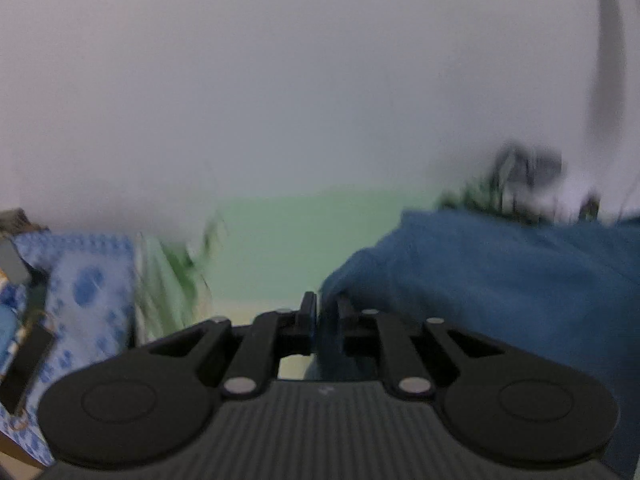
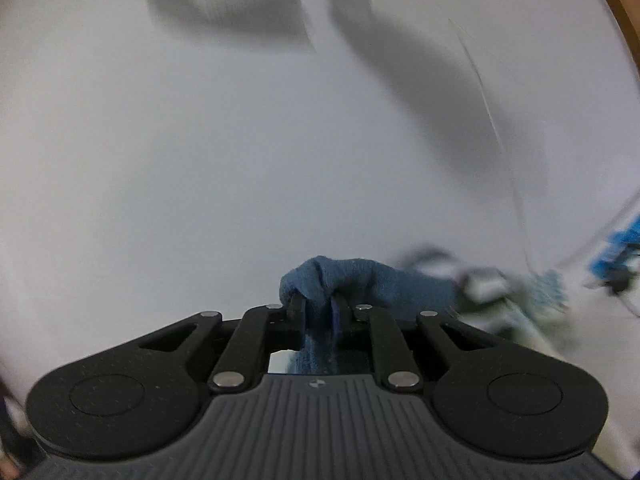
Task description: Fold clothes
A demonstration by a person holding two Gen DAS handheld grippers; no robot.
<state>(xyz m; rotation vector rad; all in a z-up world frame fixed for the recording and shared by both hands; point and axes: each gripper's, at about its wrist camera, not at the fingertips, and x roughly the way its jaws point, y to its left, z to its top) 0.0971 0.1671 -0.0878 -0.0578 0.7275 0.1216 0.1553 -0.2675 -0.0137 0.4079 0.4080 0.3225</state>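
Observation:
A dark blue fleece garment [image 1: 500, 272] hangs to the right in the left wrist view. My left gripper [image 1: 326, 308] is shut on its edge, with cloth pinched between the black fingers. In the right wrist view my right gripper [image 2: 318, 306] is shut on another bunched part of the same blue garment [image 2: 360, 280], which bulges over the fingertips and trails to the right. Both views are blurred and face a white wall.
A green surface [image 1: 288, 240] lies ahead in the left wrist view. A blue-and-white patterned cloth [image 1: 84, 292] lies at the left. Blurred clutter [image 2: 500, 288] and blue items [image 2: 616, 252] are at the right of the right wrist view.

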